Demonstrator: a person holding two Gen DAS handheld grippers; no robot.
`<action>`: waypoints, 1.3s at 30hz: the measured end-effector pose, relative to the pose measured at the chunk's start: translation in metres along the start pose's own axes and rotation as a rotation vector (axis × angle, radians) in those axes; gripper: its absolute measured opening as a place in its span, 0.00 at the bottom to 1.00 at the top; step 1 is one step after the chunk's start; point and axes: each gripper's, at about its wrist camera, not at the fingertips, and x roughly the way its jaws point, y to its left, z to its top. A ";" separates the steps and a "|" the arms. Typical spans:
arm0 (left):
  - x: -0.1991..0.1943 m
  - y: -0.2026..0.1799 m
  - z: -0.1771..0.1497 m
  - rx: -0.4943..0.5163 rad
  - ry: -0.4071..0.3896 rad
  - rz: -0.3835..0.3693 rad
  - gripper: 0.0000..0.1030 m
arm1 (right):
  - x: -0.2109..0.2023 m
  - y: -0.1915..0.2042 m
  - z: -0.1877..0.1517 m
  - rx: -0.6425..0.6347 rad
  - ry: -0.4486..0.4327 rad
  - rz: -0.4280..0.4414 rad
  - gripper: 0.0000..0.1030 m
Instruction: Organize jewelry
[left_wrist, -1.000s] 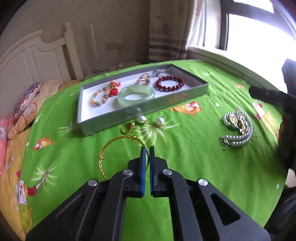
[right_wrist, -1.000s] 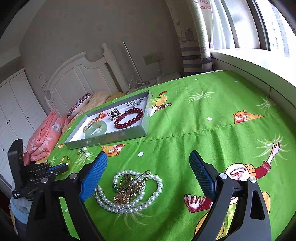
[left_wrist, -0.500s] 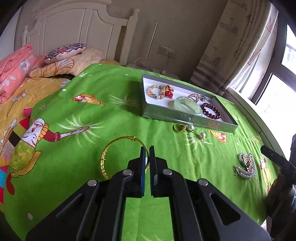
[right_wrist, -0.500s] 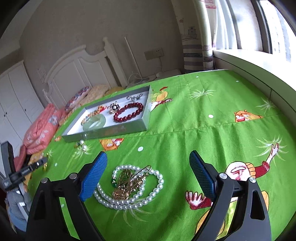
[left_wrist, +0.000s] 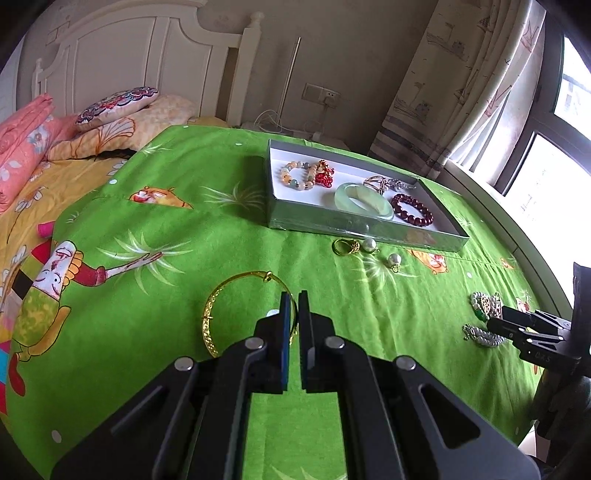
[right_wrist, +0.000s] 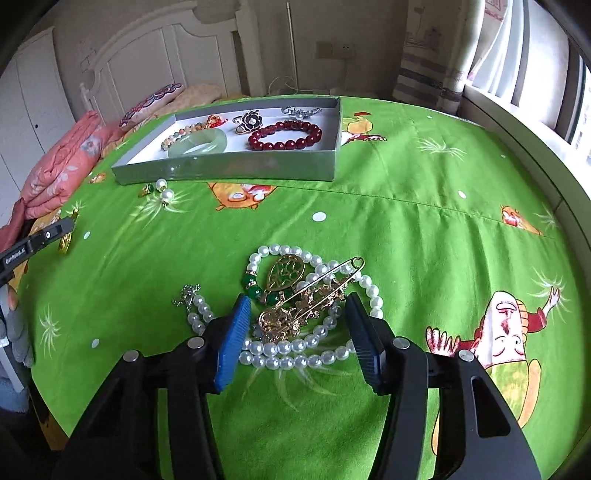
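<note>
My left gripper (left_wrist: 291, 300) is shut on the rim of a gold bangle (left_wrist: 216, 314), just above the green bedspread. From the right wrist view it shows at the left edge (right_wrist: 68, 225), the bangle (right_wrist: 66, 242) hanging from its tip. My right gripper (right_wrist: 300, 330) is low over a pearl necklace (right_wrist: 291, 348) tangled with a gold brooch pin (right_wrist: 306, 312) and a green-beaded pendant (right_wrist: 286, 271). Its jaws are closing with the brooch and pearls between them, the pads apart from them. The grey tray (left_wrist: 364, 226) (right_wrist: 229, 169) holds a jade bangle (left_wrist: 364, 199) and a red bead bracelet (left_wrist: 412, 214).
In front of the tray lie a gold ring (left_wrist: 345, 246) and two pearl earrings (left_wrist: 369, 244). A pastel bead bracelet (left_wrist: 299, 175) and a silver brooch (left_wrist: 384, 182) are also in the tray. Pillows (left_wrist: 118, 107) and a headboard stand at the back left, a window at the right.
The right gripper has come down over the pearl pile and its jaws have narrowed around it. The left gripper has rolled and shifted, the bangle staying in its fingers.
</note>
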 end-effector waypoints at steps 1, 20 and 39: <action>0.001 0.000 0.000 -0.001 0.003 -0.002 0.03 | 0.001 0.001 -0.001 -0.015 -0.007 0.003 0.52; 0.004 -0.009 -0.008 0.038 0.021 -0.014 0.02 | -0.071 -0.040 0.021 0.075 -0.258 0.203 0.08; 0.024 -0.015 -0.003 0.147 0.136 0.009 0.31 | -0.068 0.013 0.041 -0.015 -0.264 0.230 0.08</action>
